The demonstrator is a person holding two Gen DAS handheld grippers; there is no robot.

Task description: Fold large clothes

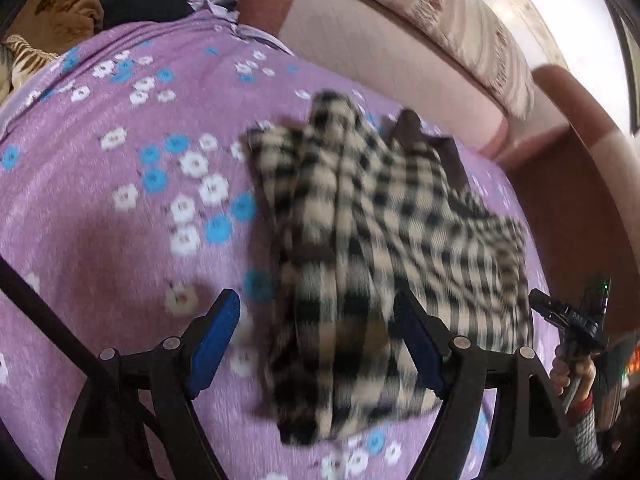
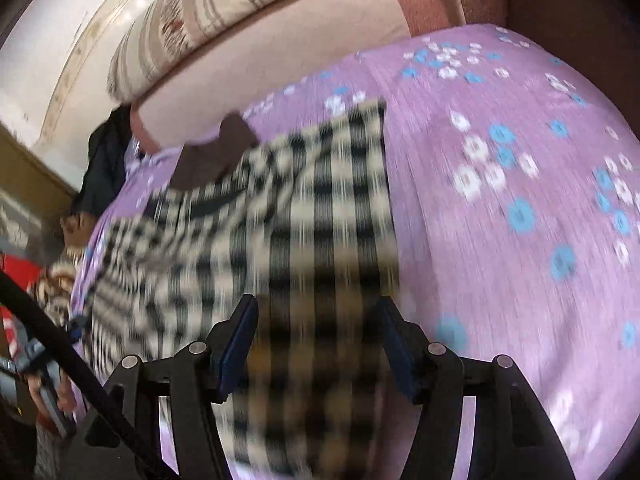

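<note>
A black-and-cream checked garment (image 1: 372, 248) with a brown collar (image 1: 448, 152) lies partly folded on the purple flowered bedsheet (image 1: 100, 208). My left gripper (image 1: 316, 316) is open above the garment's near folded edge, its blue pads on either side of it. My right gripper (image 2: 318, 320) is open too, hovering over the garment (image 2: 280, 232) near its right edge; the brown collar (image 2: 212, 152) lies at the far left. The right gripper also shows at the right edge of the left wrist view (image 1: 560, 312). Both views are motion-blurred.
A pink headboard (image 1: 380, 48) with a striped pillow (image 1: 460, 12) runs along the far side of the bed. Dark and brown clothes (image 1: 80, 4) are piled at the far left corner. The sheet (image 2: 520, 200) extends right of the garment.
</note>
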